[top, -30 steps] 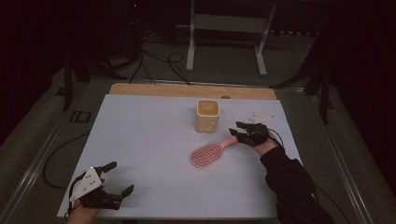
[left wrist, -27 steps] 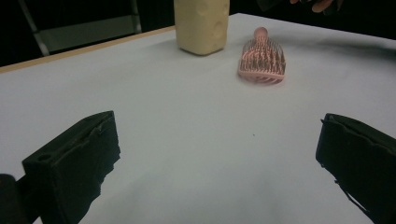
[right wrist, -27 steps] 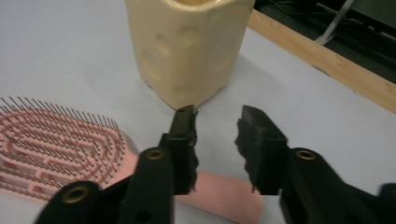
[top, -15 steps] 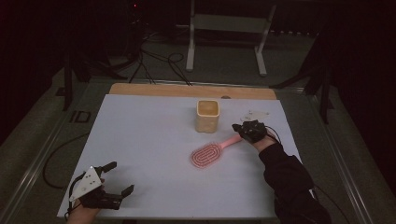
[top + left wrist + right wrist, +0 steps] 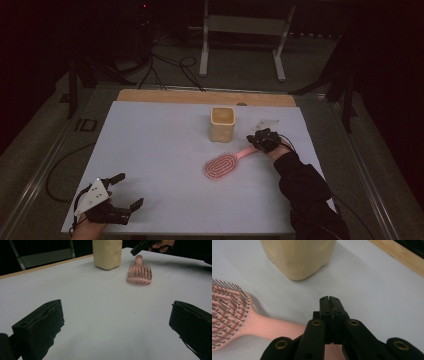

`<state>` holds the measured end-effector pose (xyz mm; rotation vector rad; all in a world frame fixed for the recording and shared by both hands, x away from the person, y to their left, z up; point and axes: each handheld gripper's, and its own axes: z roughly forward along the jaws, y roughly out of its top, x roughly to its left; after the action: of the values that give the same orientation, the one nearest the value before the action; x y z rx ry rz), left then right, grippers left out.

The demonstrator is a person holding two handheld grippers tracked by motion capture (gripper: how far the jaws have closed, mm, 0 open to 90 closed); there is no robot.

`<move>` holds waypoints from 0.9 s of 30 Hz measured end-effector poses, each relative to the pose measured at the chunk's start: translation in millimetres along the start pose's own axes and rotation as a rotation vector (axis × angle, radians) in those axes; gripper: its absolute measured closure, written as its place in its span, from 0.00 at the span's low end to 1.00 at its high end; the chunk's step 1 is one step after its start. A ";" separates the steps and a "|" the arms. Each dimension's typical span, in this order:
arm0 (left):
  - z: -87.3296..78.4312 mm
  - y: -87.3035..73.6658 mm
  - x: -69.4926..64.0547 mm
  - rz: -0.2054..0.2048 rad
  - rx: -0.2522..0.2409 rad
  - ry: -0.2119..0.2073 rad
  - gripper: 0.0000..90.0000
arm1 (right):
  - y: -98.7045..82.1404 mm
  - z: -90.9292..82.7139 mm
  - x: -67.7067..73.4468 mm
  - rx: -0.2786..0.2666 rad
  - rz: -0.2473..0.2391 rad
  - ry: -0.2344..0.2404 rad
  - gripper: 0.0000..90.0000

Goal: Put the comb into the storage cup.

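Note:
A pink hairbrush (image 5: 220,167) lies bristles-up on the white table (image 5: 160,150), right of centre, its handle pointing back-right. My right gripper (image 5: 261,140) is shut on the end of that handle; in the right gripper view the black jaws (image 5: 329,300) meet over the pink handle (image 5: 277,328). Just behind the brush stands a cream square cup (image 5: 222,123), upright and open at the top. My left gripper (image 5: 131,189) rests open at the front left corner, nothing between its jaws (image 5: 115,320). From there the brush (image 5: 139,273) and the cup (image 5: 107,252) appear far off.
A wooden strip (image 5: 200,96) runs along the table's far edge. A small clear scrap (image 5: 265,122) lies right of the cup. Beyond the table are a metal stand (image 5: 240,25) and floor cables (image 5: 170,65).
My right gripper closed in on the brush handle and shifted slightly left; the brush head swung a little toward the front left. The left gripper stayed put.

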<state>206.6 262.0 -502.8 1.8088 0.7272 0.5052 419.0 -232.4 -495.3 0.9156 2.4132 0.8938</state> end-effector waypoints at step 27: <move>0.2 0.0 -0.1 -0.002 0.001 -0.004 0.00 | -15.4 -7.3 3.1 0.054 -0.018 0.031 1.00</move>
<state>206.7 261.8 -502.9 1.8094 0.7273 0.4998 406.0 -242.2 -501.2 0.9047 2.4792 0.8458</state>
